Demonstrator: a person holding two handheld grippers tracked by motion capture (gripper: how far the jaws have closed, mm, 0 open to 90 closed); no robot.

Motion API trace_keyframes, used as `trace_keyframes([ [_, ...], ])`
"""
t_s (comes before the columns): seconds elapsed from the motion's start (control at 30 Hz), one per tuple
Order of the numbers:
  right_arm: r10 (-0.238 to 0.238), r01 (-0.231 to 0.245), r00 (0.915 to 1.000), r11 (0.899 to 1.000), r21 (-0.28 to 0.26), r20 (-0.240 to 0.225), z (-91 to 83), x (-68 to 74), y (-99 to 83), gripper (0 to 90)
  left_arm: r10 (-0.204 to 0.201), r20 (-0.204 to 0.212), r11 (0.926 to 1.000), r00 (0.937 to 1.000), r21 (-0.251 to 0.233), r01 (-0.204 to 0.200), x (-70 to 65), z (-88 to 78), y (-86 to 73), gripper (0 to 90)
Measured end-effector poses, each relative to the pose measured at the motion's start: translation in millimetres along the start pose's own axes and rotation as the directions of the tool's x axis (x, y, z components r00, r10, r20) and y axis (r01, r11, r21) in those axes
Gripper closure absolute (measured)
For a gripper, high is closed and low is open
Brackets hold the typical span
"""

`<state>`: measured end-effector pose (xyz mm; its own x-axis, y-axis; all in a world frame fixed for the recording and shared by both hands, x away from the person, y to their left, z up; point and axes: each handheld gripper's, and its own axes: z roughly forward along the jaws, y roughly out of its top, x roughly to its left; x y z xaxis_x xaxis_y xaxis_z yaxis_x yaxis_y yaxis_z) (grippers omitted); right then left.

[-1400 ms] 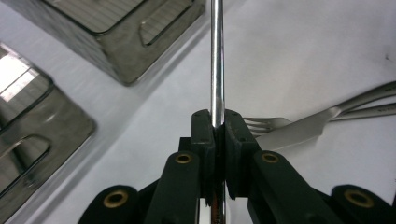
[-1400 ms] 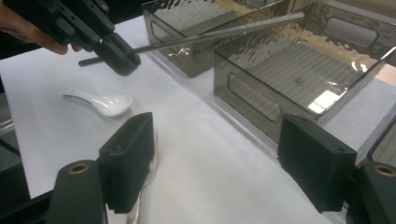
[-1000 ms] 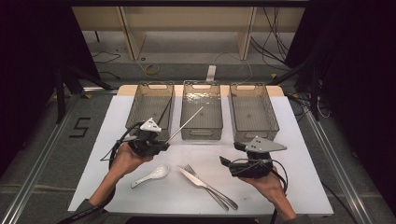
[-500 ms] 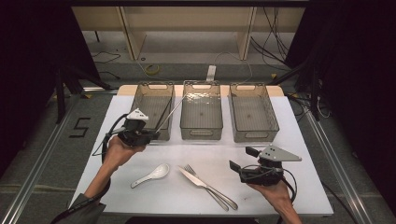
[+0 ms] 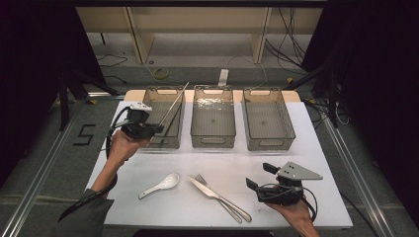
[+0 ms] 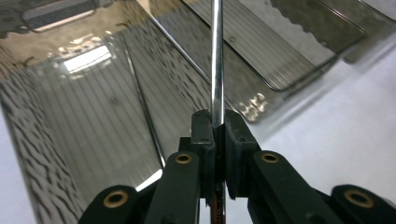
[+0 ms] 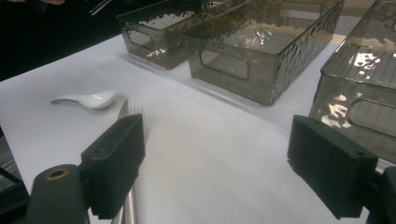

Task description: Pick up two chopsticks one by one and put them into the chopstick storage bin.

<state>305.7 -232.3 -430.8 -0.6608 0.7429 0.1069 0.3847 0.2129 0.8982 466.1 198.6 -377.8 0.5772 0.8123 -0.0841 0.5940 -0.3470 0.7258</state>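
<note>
- Chopstick (image 6: 216, 65), a metal one, is pinched tight in the left tongs (image 5: 148, 129), slanting up over the left smoked-plastic bin (image 5: 163, 139); a second chopstick (image 6: 144, 109) lies inside that bin.
- Nearest on the white desk (image 5: 316, 148): the right tongs (image 5: 258, 177), gaping wide, nothing between them.
- Just left of them lie a fork (image 5: 217, 193) and knife (image 5: 200, 186), then a white soup spoon (image 5: 160, 185).
- Farther back: the middle bin (image 5: 213, 141) and right bin (image 5: 269, 143).

A white table (image 5: 316, 163) stands on grey floor (image 5: 44, 163) marked with a black 5 (image 5: 85, 134). Behind, a pale wooden shelf unit (image 5: 197, 24), loose cables (image 5: 291, 29), dark surroundings.
</note>
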Motion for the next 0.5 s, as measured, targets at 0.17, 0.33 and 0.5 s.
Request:
trace_keyframes([
  [0.17,-0.002,0.002,1.0,1.0,-0.001,-0.009,-2.3,2.0,-0.9,19.9,-0.041,-0.03,0.999,0.9987,0.015,0.041,15.2,10.3,7.9,83.6],
  [0.33,-0.004,0.004,0.9998,1.0,0.001,-0.022,-4.9,4.3,-1.9,19.8,-0.082,-0.058,0.9961,0.995,0.03,0.083,30.2,20.9,12.2,83.5],
  [0.5,-0.007,0.007,0.9997,1.0,-0.003,-0.024,-4.6,6.7,-2.4,19.7,-0.112,-0.079,0.9933,0.9906,0.02,0.114,38.7,30.3,13.6,83.5],
])
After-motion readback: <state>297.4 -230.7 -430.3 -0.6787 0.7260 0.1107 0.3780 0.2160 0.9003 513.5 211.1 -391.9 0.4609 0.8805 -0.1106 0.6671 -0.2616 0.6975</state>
